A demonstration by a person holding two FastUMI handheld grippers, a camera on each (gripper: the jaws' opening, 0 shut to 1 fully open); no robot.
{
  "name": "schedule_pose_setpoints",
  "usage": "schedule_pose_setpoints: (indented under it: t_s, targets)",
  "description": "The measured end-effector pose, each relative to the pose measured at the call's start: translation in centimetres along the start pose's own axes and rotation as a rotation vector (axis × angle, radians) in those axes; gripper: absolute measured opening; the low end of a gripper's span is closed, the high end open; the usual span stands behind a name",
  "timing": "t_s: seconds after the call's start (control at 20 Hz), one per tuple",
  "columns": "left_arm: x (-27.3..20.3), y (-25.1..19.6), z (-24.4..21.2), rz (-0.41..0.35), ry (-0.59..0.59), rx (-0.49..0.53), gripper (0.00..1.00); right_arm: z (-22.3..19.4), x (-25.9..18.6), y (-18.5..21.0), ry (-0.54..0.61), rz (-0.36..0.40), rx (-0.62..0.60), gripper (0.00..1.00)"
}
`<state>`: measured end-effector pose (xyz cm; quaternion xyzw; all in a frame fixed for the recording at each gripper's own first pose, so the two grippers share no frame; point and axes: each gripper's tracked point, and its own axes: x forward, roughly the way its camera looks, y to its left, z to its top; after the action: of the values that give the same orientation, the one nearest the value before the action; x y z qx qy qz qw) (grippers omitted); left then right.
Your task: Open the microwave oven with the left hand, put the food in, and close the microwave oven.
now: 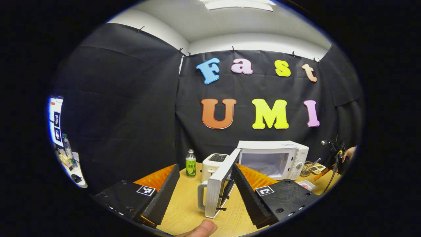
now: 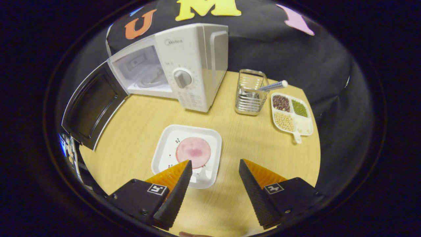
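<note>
The microwave door (image 1: 218,187) stands open between the spread left gripper (image 1: 205,189); the right gripper (image 2: 215,171), also spread, hovers over the plate (image 2: 164,149) of food (image 2: 193,151) mid-desk.

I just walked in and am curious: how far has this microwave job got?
The first step looks done: the microwave has its door swung wide open. The left gripper is open, with the door's edge between its fingers. The right gripper hangs open just above the plate of food, not gripping it. Left to do: lift the plate in and shut the door.
</note>
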<state>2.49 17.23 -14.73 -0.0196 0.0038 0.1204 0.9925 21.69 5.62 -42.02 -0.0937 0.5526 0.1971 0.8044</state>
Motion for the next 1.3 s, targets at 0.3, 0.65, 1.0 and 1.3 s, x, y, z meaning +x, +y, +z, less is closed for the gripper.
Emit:
schedule_pose_setpoints:
  t_s: [0.3, 0.65, 1.0, 1.3]
  targets:
    - [-0.5, -1.4, 1.5, 0.002, -0.028, 0.052, 0.94, -1.4, 4.9, 0.0, 0.246, 0.088, 0.077, 0.65]
    - [-0.3, -3.7, 1.8, -0.031, -0.033, 0.080, 0.94, -1.0, 5.5, -0.1, 0.291, 0.146, 0.148, 0.04]
    - [-1.3, -4.1, 2.9, -0.072, -0.071, 0.062, 0.94, -3.1, 3.4, 1.9, 0.209, 0.303, 0.410, 0.04]
    - [-1.6, -3.8, 1.8, -0.101, -0.059, 0.019, 0.94, -3.5, 0.9, 5.7, 0.100, 0.400, 0.552, 0.04]
